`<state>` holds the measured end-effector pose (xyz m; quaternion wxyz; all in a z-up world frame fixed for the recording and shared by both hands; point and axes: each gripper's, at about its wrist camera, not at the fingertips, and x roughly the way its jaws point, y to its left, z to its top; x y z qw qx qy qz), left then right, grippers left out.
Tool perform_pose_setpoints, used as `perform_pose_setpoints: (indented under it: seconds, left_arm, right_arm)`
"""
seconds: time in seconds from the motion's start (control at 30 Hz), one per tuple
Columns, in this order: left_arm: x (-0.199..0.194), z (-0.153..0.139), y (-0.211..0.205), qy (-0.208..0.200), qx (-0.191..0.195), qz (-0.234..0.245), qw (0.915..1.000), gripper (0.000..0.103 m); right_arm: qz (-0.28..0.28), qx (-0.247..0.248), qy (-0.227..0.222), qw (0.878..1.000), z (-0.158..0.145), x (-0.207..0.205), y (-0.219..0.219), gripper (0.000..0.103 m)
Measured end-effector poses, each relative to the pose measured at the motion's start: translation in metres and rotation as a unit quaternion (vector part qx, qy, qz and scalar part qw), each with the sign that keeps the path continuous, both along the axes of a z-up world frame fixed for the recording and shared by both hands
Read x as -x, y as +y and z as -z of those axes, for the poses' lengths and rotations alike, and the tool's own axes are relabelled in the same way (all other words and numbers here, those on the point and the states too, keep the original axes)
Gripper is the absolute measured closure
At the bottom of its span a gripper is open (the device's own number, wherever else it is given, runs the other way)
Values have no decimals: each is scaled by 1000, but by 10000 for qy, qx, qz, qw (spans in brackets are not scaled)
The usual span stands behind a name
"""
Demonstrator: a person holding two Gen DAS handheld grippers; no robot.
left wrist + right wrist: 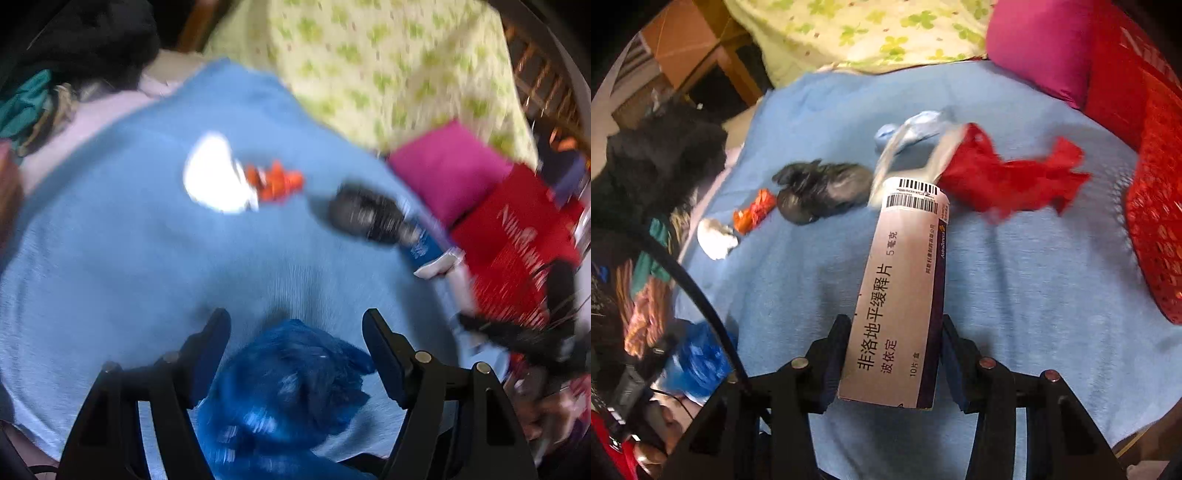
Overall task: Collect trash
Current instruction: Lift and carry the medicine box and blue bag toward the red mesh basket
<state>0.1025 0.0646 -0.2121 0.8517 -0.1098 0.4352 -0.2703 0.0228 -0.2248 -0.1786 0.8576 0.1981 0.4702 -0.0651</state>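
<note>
My right gripper (894, 332) is shut on a long medicine box (897, 295) with Chinese print, held above the blue blanket (1015, 295). My left gripper (297, 328) is open around a crumpled blue plastic bag (288, 387), which lies between its fingers; the bag also shows in the right wrist view (698, 362). On the blanket lie a white paper wad (214, 173), an orange wrapper (275, 181) and a crumpled black bag (365, 214). The right wrist view also shows red crumpled plastic (1008, 177), a clear wrapper (916, 147) and a pale blue wad (916, 125).
A red mesh basket (1156, 221) stands at the blanket's right edge, seen too in the left wrist view (513, 251). A magenta cushion (1038, 48) and a green-patterned quilt (857, 29) lie behind. Dark clothes (653, 162) pile at the left.
</note>
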Motion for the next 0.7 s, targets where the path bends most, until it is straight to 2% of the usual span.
perform_pose_setpoints:
  seconds: [0.03,0.1,0.2,0.27,0.3,0.4,0.6,0.7]
  left_arm:
    - [3,10,-11,1,-314,66,9995,29]
    - [20,12,-25,-624,-807,92,9947,27]
    - [41,17,-53,-1271,-1620,476,9774,27]
    - [43,18,-59,-1354,-1693,632,9742,29]
    - [41,18,-57,-1275,-1612,625,9767,32]
    - [41,12,-55,-1110,-1513,591,9805,48]
    - [53,-9,-78,-1264,-1745,924,9721,53]
    - [53,-24,-87,-1317,-1604,959,9735,53]
  right_arm:
    - [62,-51,-57,10000,-2,7,-5,53]
    - [213,-189,-189,9994,-6,16,-16,53]
    - [437,-386,-388,9975,-10,36,-25,53]
    - [521,-387,-456,9969,-12,51,-30,53]
    - [528,-401,-466,9967,-11,55,-32,53]
    - [471,-377,-560,9966,-15,71,-36,53]
    - [573,-343,-879,9939,-32,105,-57,53]
    - [637,-358,-948,9928,-37,113,-63,53]
